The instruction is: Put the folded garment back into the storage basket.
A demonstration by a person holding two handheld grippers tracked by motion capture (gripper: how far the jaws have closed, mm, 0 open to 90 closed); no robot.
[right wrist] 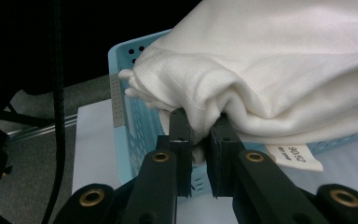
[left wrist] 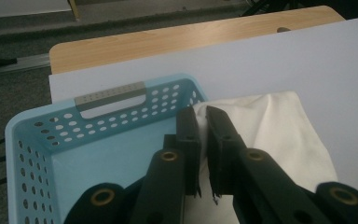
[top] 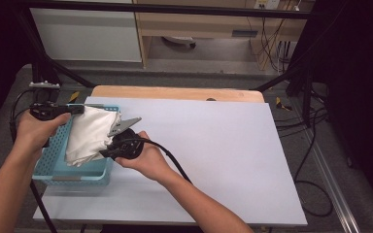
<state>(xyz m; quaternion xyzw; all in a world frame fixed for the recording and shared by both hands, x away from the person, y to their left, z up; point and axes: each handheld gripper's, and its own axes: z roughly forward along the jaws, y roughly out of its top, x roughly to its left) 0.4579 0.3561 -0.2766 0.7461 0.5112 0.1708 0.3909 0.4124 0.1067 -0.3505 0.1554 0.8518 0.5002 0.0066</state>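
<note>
The surface (top: 213,160) in front of me is big and pale, and it has a wooden edge at the far side. Near its left edge sits a light blue basket (top: 53,167) with little holes in its walls. I will tell where everything is from that basket.

A white cloth (top: 90,136) lies bunched up on the basket. It fills the right half and hangs over the right rim. In the left tool view, the basket's left half has bare blue floor showing (left wrist: 98,158). A small white label (right wrist: 294,157) with printing hangs from the cloth, just outside the basket wall.

My left tool (top: 75,109) comes in over the far left part of the basket. Its two black jaws are pinched tight on the far edge of the cloth (left wrist: 261,130), with a fold of it squeezed between them.

My right tool (top: 110,149) sits at the right rim of the basket. Its jaws are also squeezed together on the cloth (right wrist: 270,70), holding a thick fold at the near bottom side, right above the basket wall (right wrist: 142,126).
</note>
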